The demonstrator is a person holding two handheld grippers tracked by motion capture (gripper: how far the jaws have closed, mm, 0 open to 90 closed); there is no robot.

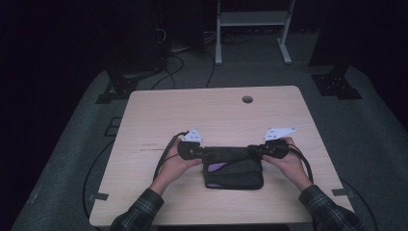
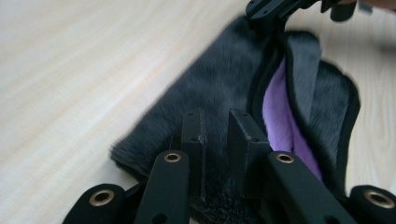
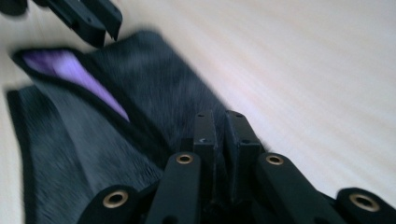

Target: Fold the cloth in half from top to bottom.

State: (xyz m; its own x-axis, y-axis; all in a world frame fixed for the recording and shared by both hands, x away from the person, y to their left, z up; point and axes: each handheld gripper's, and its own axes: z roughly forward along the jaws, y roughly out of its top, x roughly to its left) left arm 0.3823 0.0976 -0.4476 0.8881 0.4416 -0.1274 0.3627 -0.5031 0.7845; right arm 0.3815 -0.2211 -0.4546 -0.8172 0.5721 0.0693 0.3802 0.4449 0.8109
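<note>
A dark grey furry cloth (image 1: 233,171) with a purple lining (image 1: 216,166) lies folded on the wooden table (image 1: 216,110), near its front edge. My left gripper (image 1: 207,154) pinches the cloth's far left corner and my right gripper (image 1: 252,150) its far right corner, both pointing inward along the far edge. In the left gripper view the jaws (image 2: 217,116) stand nearly together with grey fur (image 2: 210,79) caught between them, and the purple lining (image 2: 278,107) shows at an opened fold. The right gripper (image 3: 218,116) likewise has its jaws pressed on the fur (image 3: 159,88).
A round cable hole (image 1: 247,99) sits at the table's far side. Black cables (image 1: 166,154) trail off the left gripper across the table's left part. A white frame (image 1: 252,19) and dark stands rise on the floor beyond.
</note>
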